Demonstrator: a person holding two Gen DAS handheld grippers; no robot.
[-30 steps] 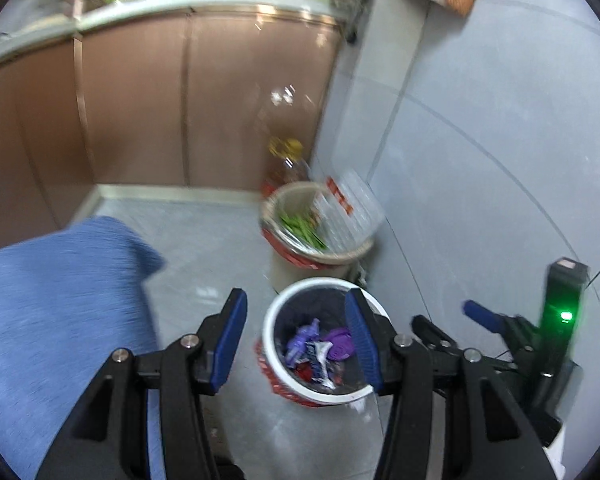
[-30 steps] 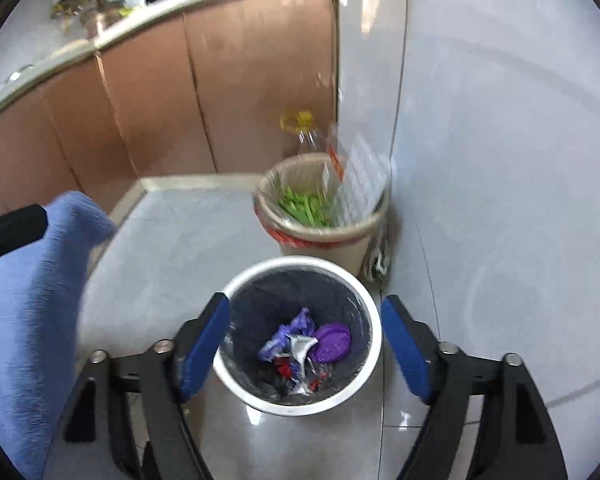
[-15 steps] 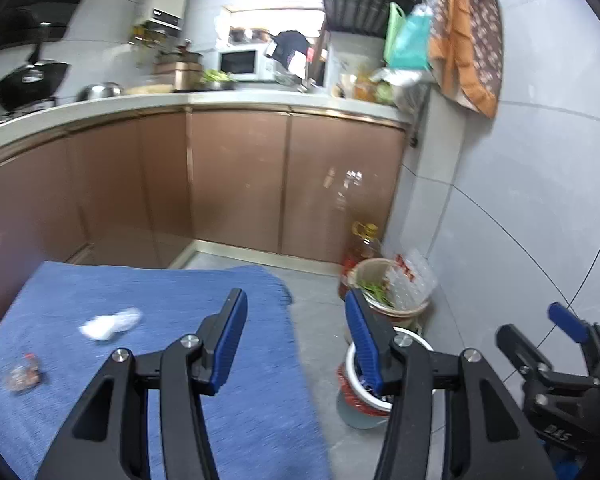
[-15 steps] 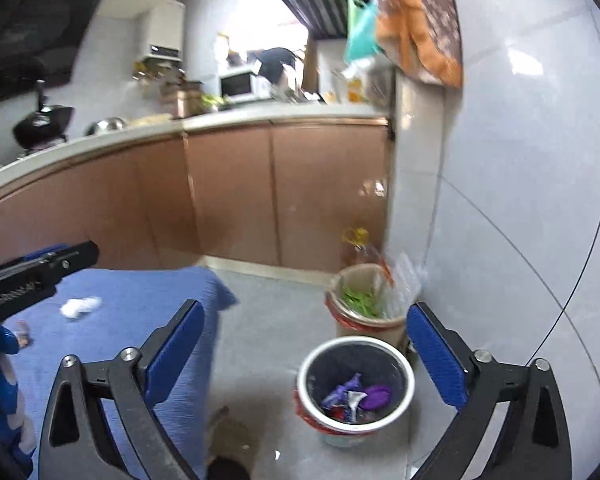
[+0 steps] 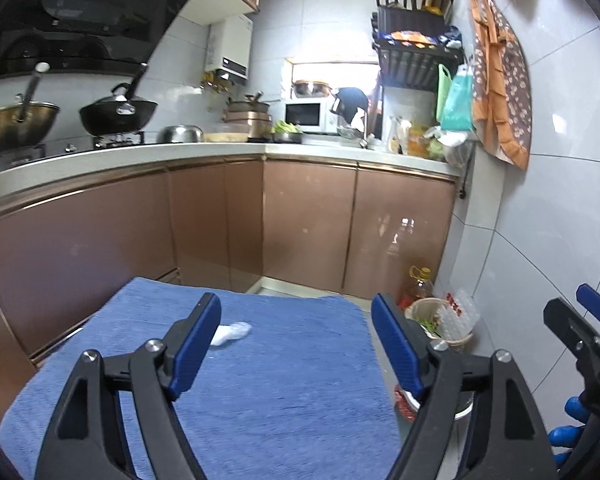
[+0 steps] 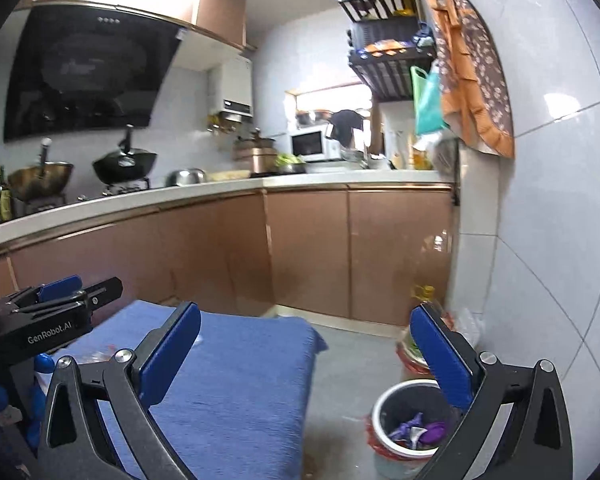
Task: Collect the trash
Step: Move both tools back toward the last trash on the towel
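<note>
While "GenRobot.AI" reads on the left gripper body, both it and the right gripper point nearly level over the blue cloth, jaws just opened wide, empty; white tissue on cloth, trash bin on floor.

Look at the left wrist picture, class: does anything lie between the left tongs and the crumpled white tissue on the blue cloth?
Nothing visible does. The left tongs, open and empty, point over the blue cloth; the white tissue lies beyond them on bare cloth, partly hidden behind one blue pad.
</note>
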